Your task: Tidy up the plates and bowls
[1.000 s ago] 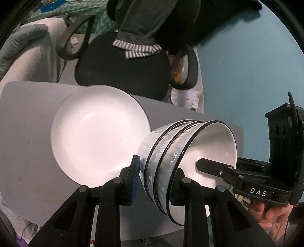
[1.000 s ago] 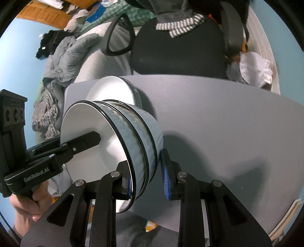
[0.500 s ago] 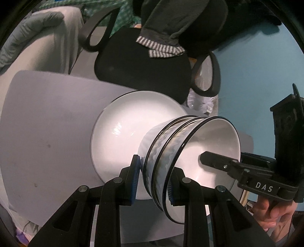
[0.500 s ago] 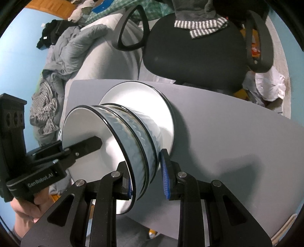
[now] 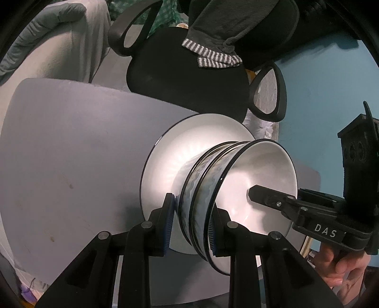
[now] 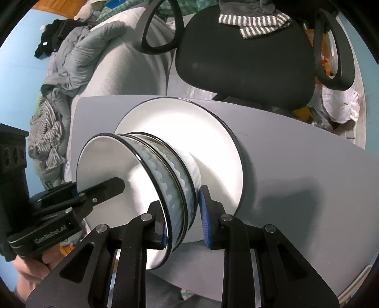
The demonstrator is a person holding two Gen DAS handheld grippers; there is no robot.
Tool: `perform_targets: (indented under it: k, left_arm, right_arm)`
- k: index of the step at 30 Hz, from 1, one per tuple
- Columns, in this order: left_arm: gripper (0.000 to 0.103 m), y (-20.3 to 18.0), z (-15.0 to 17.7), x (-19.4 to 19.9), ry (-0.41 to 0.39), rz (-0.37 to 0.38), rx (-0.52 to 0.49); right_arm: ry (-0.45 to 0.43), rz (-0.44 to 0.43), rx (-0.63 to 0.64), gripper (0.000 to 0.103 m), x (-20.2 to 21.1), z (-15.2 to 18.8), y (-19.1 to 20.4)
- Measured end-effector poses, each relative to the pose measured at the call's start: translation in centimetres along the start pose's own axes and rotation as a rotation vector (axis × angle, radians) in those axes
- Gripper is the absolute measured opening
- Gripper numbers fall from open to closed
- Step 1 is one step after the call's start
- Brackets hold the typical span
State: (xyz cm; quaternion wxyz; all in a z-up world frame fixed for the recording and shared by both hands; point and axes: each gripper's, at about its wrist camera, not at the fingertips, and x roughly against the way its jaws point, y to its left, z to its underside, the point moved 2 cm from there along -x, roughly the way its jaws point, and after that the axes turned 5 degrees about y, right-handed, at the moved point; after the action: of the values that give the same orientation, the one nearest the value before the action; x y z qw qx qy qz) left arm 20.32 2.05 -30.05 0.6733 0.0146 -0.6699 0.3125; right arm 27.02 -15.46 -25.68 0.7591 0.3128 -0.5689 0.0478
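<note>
A stack of three nested bowls [image 5: 201, 184] with black rims and blue wave bands sits over the middle of a white black-rimmed plate [image 5: 180, 147] on the grey table [image 5: 71, 154]. My left gripper [image 5: 190, 225] is shut on the stack's rim on one side. My right gripper [image 6: 182, 218] is shut on the rim on the opposite side, and also shows in the left wrist view [image 5: 272, 196]. The stack [image 6: 165, 170] and plate [image 6: 201, 132] show in the right wrist view. Whether the bowls' base touches the plate is hidden.
A black office chair [image 6: 244, 49] with a striped grey cloth [image 6: 253, 21] stands behind the table. Grey bedding and clothes [image 6: 78, 56] lie to the left. A white bag [image 6: 341, 104] lies on the floor at right. The table's far edge [image 5: 142, 97] is close to the chair.
Both grippers have carried the bowl stack over the plate and down toward its middle. The plate now sits directly under the stack.
</note>
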Motion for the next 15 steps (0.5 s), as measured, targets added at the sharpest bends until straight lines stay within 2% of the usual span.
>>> perform_targets:
  k: [4, 7, 9, 11, 13, 15]
  left_arm:
    - [0.025, -0.1, -0.3, -0.2, 0.011, 0.007, -0.007]
    - [0.033, 0.0, -0.4, -0.2, 0.008, 0.033, 0.001]
    - [0.038, 0.2, -0.3, -0.1, 0.004, 0.019, 0.013]
    - [0.051, 0.4, -0.1, 0.0, -0.011, -0.015, 0.021]
    - [0.056, 0.6, 0.1, 0.5, -0.032, -0.055, 0.015]
    - [0.061, 0.9, 0.4, 1.4, -0.057, -0.081, 0.012]
  right_arm:
    - [-0.016, 0.048, 0.008, 0.024, 0.1, 0.1, 0.4]
    - [-0.021, 0.074, 0.013, 0.031, 0.0, 0.2, 0.9]
    - [-0.027, 0.072, 0.007, 0.033, 0.0, 0.3, 1.0]
    - [-0.036, 0.081, -0.002, 0.039, 0.1, 0.3, 1.1]
    - [-0.061, 0.117, -0.006, 0.054, 0.4, 0.4, 1.2]
    - [-0.084, 0.149, -0.009, 0.06, 0.9, 0.6, 1.2]
